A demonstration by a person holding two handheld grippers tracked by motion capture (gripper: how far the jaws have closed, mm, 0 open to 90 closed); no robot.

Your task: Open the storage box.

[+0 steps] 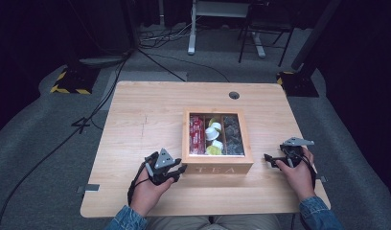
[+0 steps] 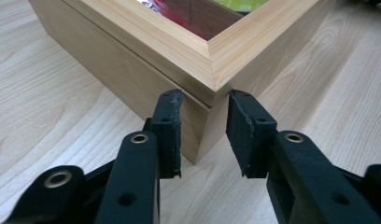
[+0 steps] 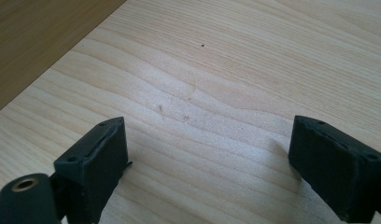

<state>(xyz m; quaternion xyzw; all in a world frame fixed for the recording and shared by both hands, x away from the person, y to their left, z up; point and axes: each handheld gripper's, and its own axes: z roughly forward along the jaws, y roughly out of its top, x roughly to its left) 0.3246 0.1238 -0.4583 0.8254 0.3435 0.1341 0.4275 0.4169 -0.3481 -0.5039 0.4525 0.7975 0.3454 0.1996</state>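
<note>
A wooden box (image 1: 217,168) marked TEA, with a glass-paned lid, stands at the middle of the table. Through the pane I see red packets (image 1: 197,135), white and yellow pods (image 1: 213,135) and dark packets (image 1: 233,135) in three compartments. My left gripper (image 1: 180,170) sits at the box's front left corner. In the left gripper view its jaws (image 2: 205,135) stand open on either side of that corner of the box (image 2: 132,51), level with the lid seam. My right gripper (image 1: 270,160) is wide open to the right of the box, low over bare wood (image 3: 207,154). The box's side (image 3: 30,42) shows at the upper left.
The light wooden table (image 1: 145,120) has a round cable hole (image 1: 234,95) near its far edge. Black cables trail from both grippers. Beyond the table are grey carpet, yellow-and-black stand bases (image 1: 71,81) and desk legs (image 1: 192,33).
</note>
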